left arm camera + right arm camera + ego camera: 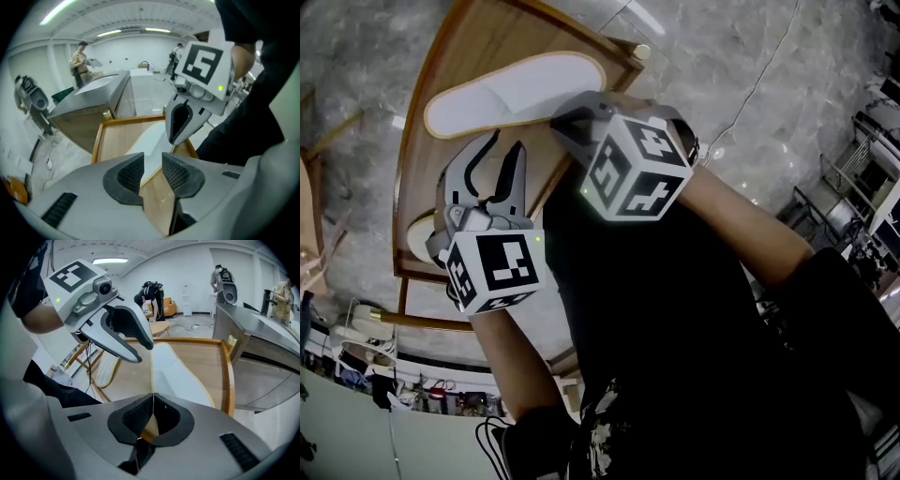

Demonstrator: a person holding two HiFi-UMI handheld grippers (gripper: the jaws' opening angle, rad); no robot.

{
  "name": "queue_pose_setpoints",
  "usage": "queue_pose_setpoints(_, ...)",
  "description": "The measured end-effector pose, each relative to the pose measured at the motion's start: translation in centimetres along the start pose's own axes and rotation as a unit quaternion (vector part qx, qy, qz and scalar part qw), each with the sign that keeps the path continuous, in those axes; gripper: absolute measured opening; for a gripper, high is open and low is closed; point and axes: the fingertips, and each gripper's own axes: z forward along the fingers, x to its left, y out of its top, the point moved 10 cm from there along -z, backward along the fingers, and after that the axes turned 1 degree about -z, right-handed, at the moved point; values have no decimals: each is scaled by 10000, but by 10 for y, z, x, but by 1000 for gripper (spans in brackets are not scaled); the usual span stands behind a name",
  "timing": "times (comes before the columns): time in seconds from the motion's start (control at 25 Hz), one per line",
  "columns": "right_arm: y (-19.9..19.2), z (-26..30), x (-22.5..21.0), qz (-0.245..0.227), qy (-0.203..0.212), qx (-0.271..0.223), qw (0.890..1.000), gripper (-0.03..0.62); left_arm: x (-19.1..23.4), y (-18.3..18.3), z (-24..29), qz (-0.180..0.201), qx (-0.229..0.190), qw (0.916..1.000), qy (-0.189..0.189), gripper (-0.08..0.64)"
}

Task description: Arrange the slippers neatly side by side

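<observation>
White slippers, two: far slipper (516,92) clamped in right tongs (152,399); near slipper (416,239) beside parted left tongs (153,164).

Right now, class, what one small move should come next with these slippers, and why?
Probably slide the pinched slipper toward the second slipper. The right gripper is shut on its rim, the left gripper has its jaws open around that rim without pressing, and the two slippers lie apart.

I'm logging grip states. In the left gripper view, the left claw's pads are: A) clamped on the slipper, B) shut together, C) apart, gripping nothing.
C: the pads of the left claw stand apart; the white slipper and wooden tray show only beyond the gap.
</observation>
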Motion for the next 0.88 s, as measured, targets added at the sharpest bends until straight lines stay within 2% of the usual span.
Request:
queue_pose_setpoints(0.12, -11, -11, -3, 295, -136, -60, 9995, 2, 2, 20, 14, 748, 321, 9965, -198, 114)
queue_pose_setpoints(0.2, -18, -16, -5, 461, -134, -80, 9988, 8, 3, 30, 22, 1176, 564, 9910, -304, 114)
queue_pose_setpoints(0.24, -21, -17, -7, 551, -132, -81, 9984, 48, 4, 33, 27, 1387, 706, 9872, -348, 115)
queue_pose_setpoints(0.28, -24, -19, -9, 640, -141, -81, 9978, 76, 4, 36, 31, 1568, 840, 9832, -407, 120)
queue_pose_setpoints(0.44, -32, -24, -10, 869, -256, -108, 9958, 79, 4, 38, 50, 2013, 1295, 9684, -702, 122)
queue_pose_setpoints(0.64, -33, -26, -11, 935, -287, -142, 9951, 50, 4, 31, 72, 2155, 1753, 9567, -867, 120)
queue_pose_setpoints(0.68, -33, -28, -11, 936, -302, -149, 9950, 43, 3, 31, 75, 2159, 1809, 9558, -846, 90)
queue_pose_setpoints(0.72, -34, -30, -12, 936, -313, -154, 9950, 42, 3, 32, 78, 2104, 1860, 9566, -780, 78)
queue_pose_setpoints(0.8, -36, -33, -12, 918, -335, -137, 9951, 31, 3, 35, 79, 1756, 1979, 9627, -569, 18)
queue_pose_setpoints(0.88, -37, -34, -15, 884, -389, -66, 9953, 24, 4, 39, 77, 1376, 2043, 9682, -444, 12)
